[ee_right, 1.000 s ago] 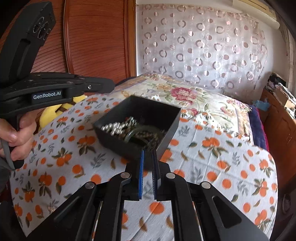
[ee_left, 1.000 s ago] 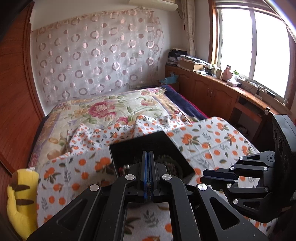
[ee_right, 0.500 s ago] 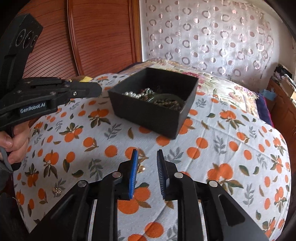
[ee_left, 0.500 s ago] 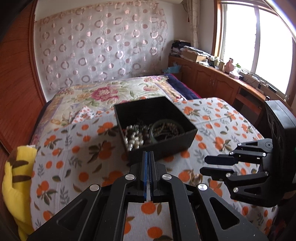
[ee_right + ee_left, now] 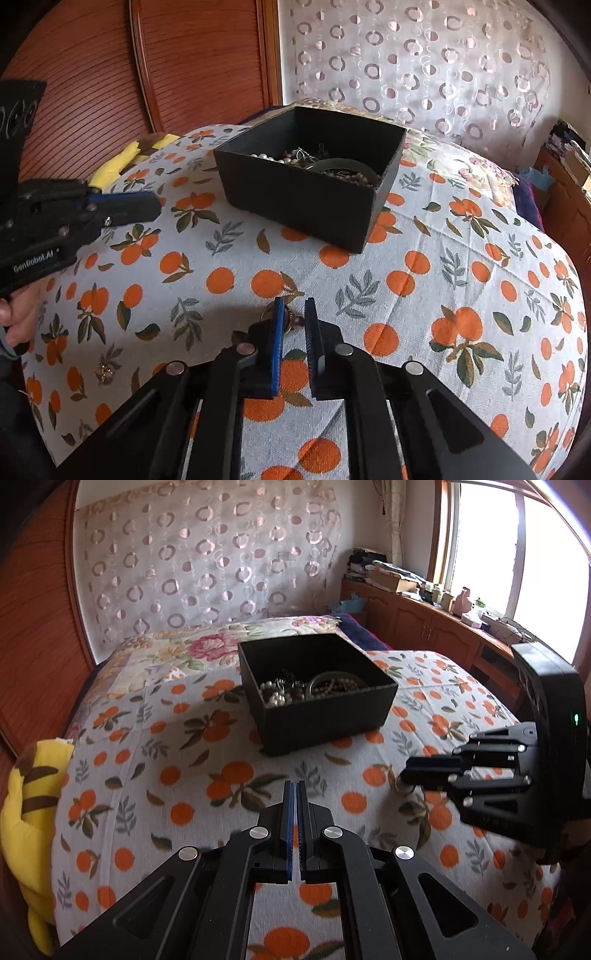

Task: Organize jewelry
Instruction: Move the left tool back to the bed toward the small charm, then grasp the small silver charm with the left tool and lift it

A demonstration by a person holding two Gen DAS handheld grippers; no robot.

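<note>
Orange-printed cloth [image 5: 424,295] covers the bed under both claws. We hold the left gripper [image 5: 294,794] with its blue pads pressed flat together and nothing between them, hanging just above the cloth. Beyond its tips, up and slightly to the right, sits the black box [image 5: 325,723], open on top, with pearl beads and a bangle piled inside; it is well apart from the left claw.

The right gripper [image 5: 294,314] points down at the cloth, and its jaws have just been closing. They now stand narrow, with a small gap between the pads. A small brass-coloured jewelry piece [image 5: 291,318] lies on the cloth right at its tips, partly between them and partly poking out past the left pad; whether the pads pinch it yet, we cannot tell. From the left wrist view this claw [image 5: 402,775] sits off to the right with the piece at its tip.

A small earring-like piece [image 5: 104,372] lies on the cloth to the left of the right claw, near the hand [image 5: 16,317] that holds the left gripper. The box stands ahead of the right claw, apart from it.
</note>
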